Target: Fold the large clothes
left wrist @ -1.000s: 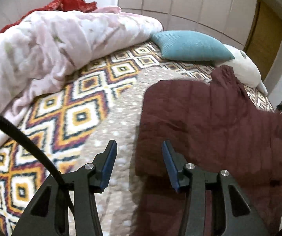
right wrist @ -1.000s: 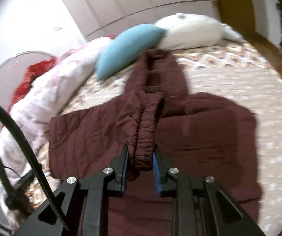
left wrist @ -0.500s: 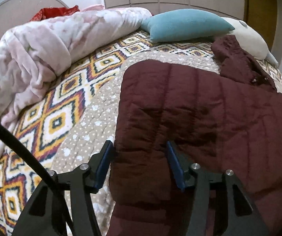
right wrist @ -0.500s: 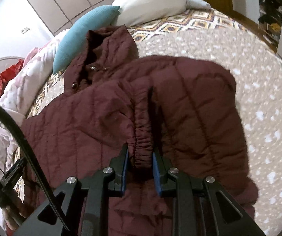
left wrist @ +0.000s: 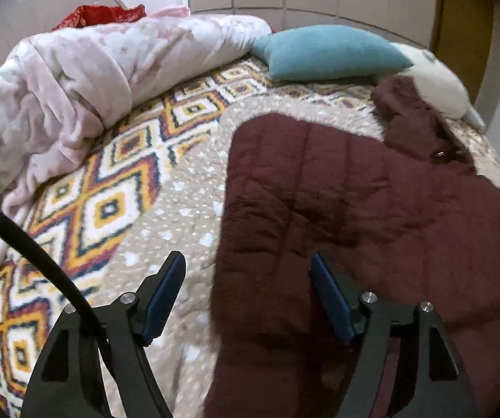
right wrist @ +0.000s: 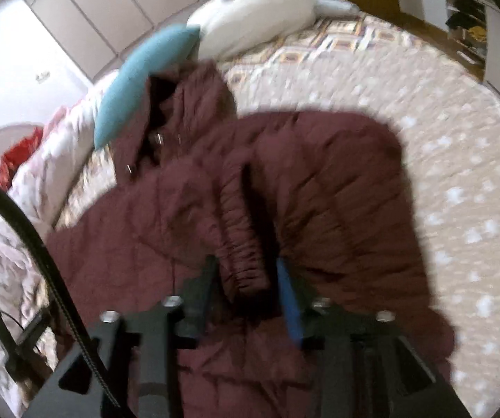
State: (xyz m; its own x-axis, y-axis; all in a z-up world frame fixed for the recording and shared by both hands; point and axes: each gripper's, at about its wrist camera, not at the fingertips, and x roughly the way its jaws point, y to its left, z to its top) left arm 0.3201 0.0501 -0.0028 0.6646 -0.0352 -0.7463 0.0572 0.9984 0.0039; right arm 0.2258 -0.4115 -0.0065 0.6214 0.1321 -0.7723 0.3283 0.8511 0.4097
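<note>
Only jacket (left wrist: 372, 216) on bed (left wrist: 180, 209)

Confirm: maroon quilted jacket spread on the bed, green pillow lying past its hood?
Wrong on one point: the pillow past the hood is teal, not green, as the left wrist view shows. The maroon quilted jacket does lie spread on the bed.

Maroon quilted jacket (left wrist: 372, 209), teal pillow (left wrist: 326, 55), diamond-patterned beige bedspread (left wrist: 117, 188), pale pink blanket (left wrist: 86, 76)
</note>
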